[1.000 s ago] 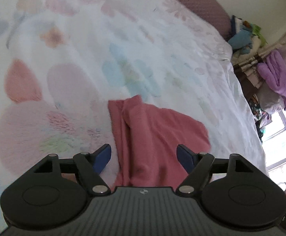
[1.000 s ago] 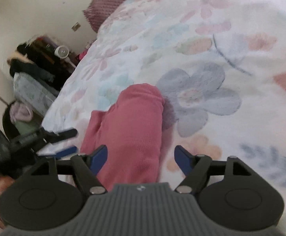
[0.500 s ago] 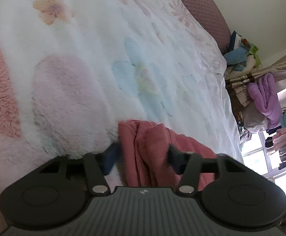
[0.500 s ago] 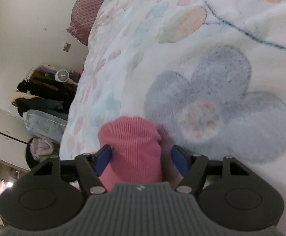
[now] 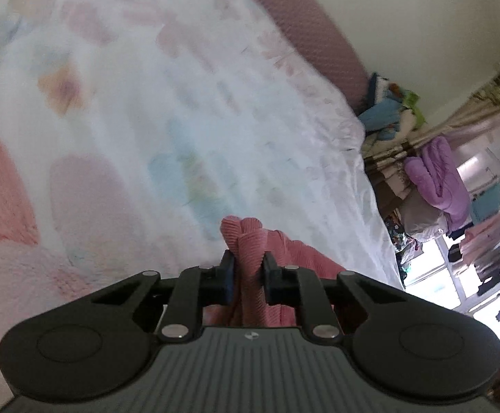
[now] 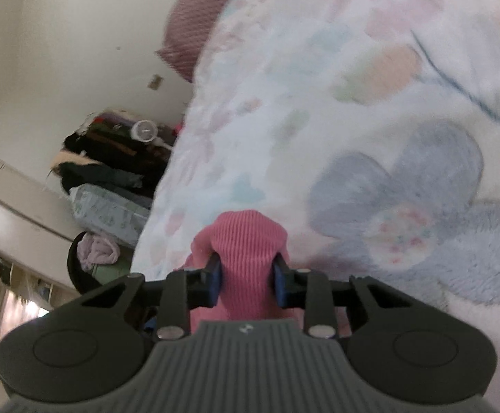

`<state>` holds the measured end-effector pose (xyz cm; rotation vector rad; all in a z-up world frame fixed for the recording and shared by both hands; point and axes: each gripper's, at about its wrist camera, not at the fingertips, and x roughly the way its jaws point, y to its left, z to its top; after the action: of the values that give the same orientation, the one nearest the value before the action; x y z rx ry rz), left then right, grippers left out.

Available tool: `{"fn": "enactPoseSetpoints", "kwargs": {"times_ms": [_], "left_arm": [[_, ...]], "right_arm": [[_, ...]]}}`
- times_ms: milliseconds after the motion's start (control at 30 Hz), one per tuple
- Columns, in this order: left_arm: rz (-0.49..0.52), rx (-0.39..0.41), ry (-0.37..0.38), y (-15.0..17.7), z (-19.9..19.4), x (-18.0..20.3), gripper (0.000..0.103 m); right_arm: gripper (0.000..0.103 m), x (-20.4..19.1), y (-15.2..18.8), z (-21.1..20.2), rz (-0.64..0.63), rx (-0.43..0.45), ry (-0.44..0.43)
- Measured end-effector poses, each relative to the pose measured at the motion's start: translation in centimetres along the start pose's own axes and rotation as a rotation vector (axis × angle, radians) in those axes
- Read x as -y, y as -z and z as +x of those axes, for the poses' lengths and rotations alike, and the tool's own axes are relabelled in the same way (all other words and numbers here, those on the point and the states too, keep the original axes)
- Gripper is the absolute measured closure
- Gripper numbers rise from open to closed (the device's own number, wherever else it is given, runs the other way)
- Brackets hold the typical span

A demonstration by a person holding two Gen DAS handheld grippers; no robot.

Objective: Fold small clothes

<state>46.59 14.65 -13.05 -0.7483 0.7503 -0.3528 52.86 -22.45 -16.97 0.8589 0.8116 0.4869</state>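
On the floral fleece blanket, your pink ribbed garment sat right at the tips of both tools. Your left gripper was clamped on a bunched fold of it: the knit stood up between the two pads in a narrow ridge, poking out just beyond them, with the rest of the cloth trailing off to the right and under the tool body. Your right gripper was clamped on the garment too, but on a thicker, rounded wad; those jaws stood wider than the left pair, cloth filling the whole gap and bulging past the fingertips. Whether the fabric was lifted clear of the blanket or resting on it, I couldn't tell from either wrist view. Both frames were blurred. A big grey-blue flower print lay just to the right of the right-hand wad. A mauve pillow lay at the far end of the bed, clothes piles off the bed's edge.
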Motion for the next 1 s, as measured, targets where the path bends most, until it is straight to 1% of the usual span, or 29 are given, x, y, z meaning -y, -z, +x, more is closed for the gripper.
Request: {"fn": "enactPoseSetpoints", "kwargs": {"times_ms": [133, 233, 367, 467, 600, 700, 767, 833, 900, 1000], "left_arm": [[0.088, 0.079, 0.006, 0.8, -4.6, 4.2, 0.087], [0.135, 0.142, 0.027, 1.7, -8.2, 7.4, 0.087], [0.208, 0.211, 0.062, 3.6, -13.4, 11.5, 0.087], [0.251, 0.232, 0.092, 5.4, -17.0, 14.3, 0.087], [0.278, 0.215, 0.124, 8.2, -19.9, 16.6, 0.087], [0.281, 0.181, 0.144, 10.8, -21.0, 17.0, 0.087], [0.257, 0.148, 0.148, 12.5, -21.0, 16.6, 0.087], [0.233, 0.114, 0.149, 13.9, -20.6, 15.8, 0.087], [0.214, 0.078, 0.13, 14.6, -19.6, 14.8, 0.087], [0.189, 0.025, 0.094, 14.7, -16.8, 13.2, 0.087]], "right_arm": [[0.078, -4.1, 0.4, -3.7, -0.103, 0.038, -0.033], [0.078, -7.1, 1.4, -7.5, -0.154, 0.069, -0.058], [0.079, -11.3, 4.1, -13.7, -0.244, 0.114, -0.088], [0.079, -13.7, 6.1, -18.6, -0.275, 0.141, -0.102], [0.079, -15.1, 9.2, -24.8, -0.281, 0.148, -0.097], [0.079, -14.7, 11.5, -28.1, -0.259, 0.14, -0.095], [0.079, -13.9, 13.0, -29.7, -0.247, 0.127, -0.084], [0.078, -12.8, 14.4, -30.9, -0.232, 0.11, -0.07], [0.078, -11.5, 15.6, -31.2, -0.217, 0.09, -0.049], [0.078, -8.9, 16.2, -30.1, -0.166, 0.053, -0.006]]}}
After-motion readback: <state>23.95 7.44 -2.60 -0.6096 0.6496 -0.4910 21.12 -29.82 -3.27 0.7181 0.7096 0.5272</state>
